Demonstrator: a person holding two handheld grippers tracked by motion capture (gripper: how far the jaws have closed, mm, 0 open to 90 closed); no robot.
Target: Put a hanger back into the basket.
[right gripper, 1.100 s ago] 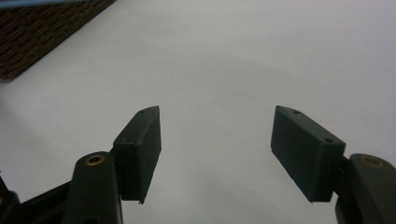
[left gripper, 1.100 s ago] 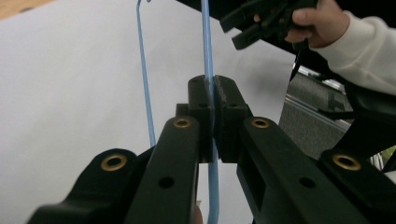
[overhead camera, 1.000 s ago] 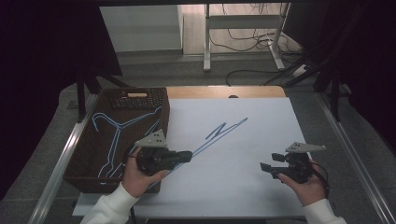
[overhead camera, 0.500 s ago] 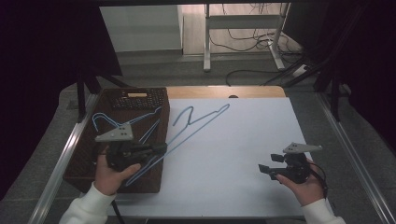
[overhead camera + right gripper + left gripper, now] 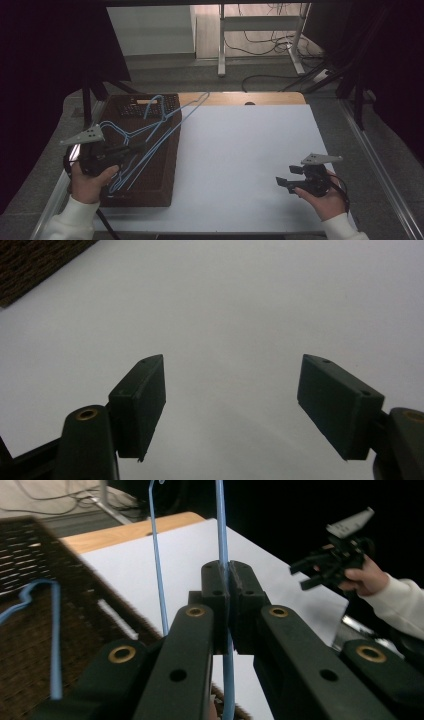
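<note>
White tabletop, wicker basket at its left: left gripper pinches a blue wire hanger over it. Lower it flat beside the other hanger before letting go; right gripper waits spread, empty.

The blue hanger's hook runs off the top edge in the left gripper view; the basket there is blurred.

Left gripper clamped on blue wire hanger, wire running up between closed jaws. Brown woven basket at left, white table beyond, right gripper far right.
</note>
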